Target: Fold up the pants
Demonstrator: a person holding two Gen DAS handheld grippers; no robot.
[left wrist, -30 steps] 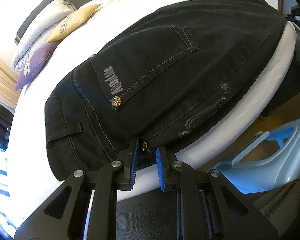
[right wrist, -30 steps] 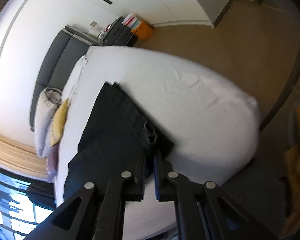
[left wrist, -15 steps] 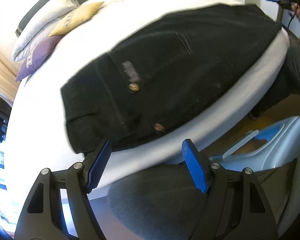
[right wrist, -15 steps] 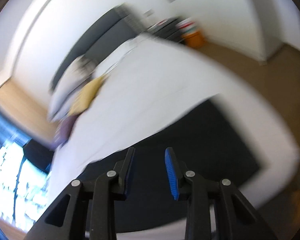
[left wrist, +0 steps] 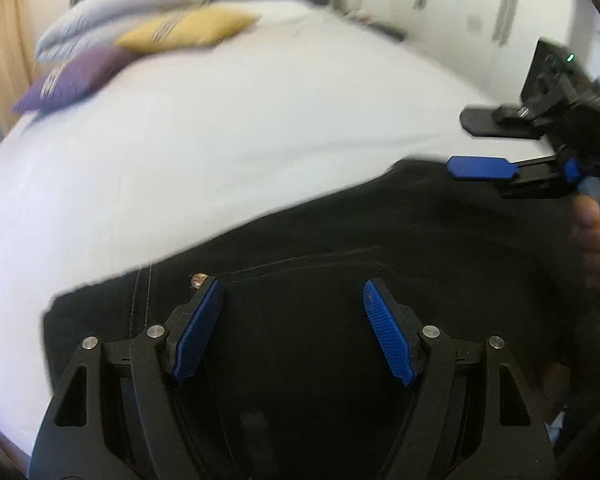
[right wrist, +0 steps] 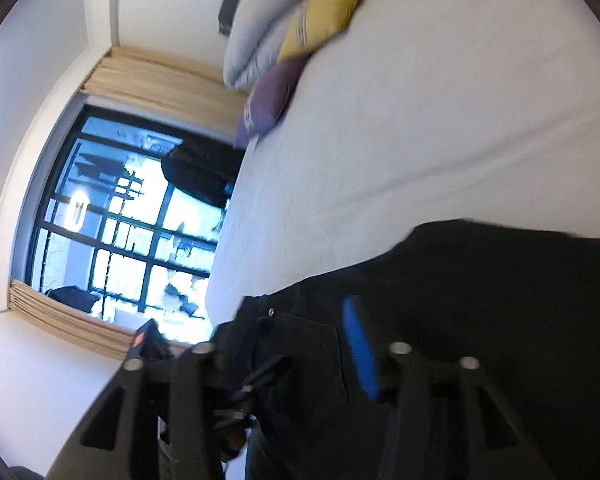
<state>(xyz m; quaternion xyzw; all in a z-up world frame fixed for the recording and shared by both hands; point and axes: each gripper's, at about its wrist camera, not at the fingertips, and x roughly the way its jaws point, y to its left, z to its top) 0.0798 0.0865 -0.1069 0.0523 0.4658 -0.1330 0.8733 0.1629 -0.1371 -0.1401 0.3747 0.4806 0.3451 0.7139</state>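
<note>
Black pants (left wrist: 380, 240) lie flat on the white bed (left wrist: 220, 140), along its near edge. My left gripper (left wrist: 292, 312) is open and empty, hovering over the waistband end near a metal rivet (left wrist: 198, 279). My right gripper (left wrist: 476, 146) shows at the right of the left wrist view, open, above the pants' far edge. In the right wrist view the pants (right wrist: 480, 300) fill the lower right and my right gripper (right wrist: 284, 340) is open over them, holding nothing. The left gripper's body partly shows behind its left finger.
Yellow (left wrist: 188, 30), purple (left wrist: 76, 80) and white pillows (left wrist: 120, 4) sit at the head of the bed. A large window (right wrist: 116, 224) with beige blinds is beyond the bed's side. The person's hand (left wrist: 596, 232) holds the right gripper.
Both grippers let go of the pants and opened. They swung up and over the garment, which now lies flat on the bed. The views are motion-blurred.
</note>
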